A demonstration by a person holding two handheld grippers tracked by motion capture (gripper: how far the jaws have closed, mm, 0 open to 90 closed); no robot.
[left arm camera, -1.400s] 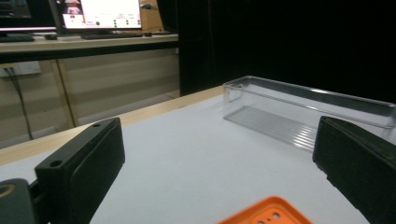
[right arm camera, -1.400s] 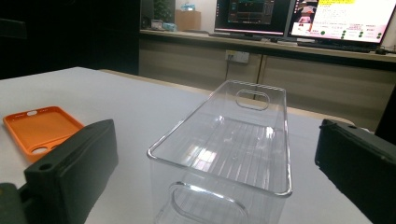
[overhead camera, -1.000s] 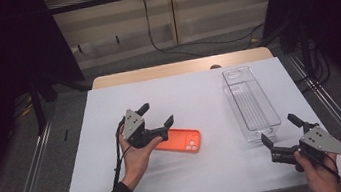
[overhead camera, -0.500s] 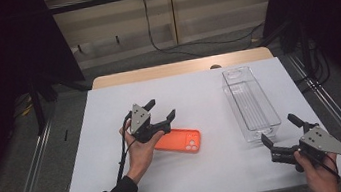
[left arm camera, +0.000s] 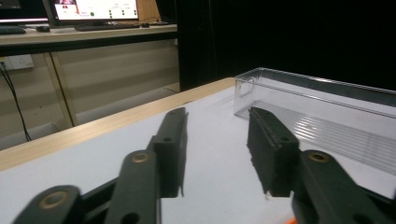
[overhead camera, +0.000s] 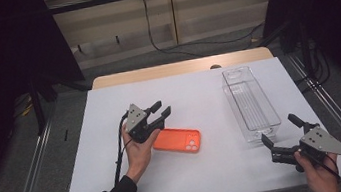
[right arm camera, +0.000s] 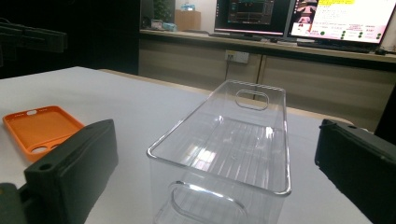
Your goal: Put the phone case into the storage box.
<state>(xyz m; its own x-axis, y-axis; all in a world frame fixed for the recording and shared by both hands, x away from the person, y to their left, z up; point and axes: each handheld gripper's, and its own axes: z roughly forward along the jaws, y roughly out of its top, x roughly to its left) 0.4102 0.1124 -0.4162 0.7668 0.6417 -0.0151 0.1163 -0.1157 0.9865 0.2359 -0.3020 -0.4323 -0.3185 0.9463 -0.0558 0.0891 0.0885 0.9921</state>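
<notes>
White table (overhead camera: pixel 208 90) holds one orange phone case (overhead camera: pixel 177 141), one clear bin (overhead camera: pixel 250 102); both tongs, left (overhead camera: pixel 160 110) and right (overhead camera: pixel 279 132), gape empty.

The storage bin (right arm camera: pixel 224 154) was seen to be made of clear, glossy plastic, ribbed along its floor and catching bright reflections. The orange phone case (overhead camera: pixel 177 141) was given a smooth, matt, rubbery look, and the table (overhead camera: pixel 199 97) was covered by a matt white sheet over a pale wood-finish edge. The jaws of both grippers were formed of matt black plastic.
</notes>
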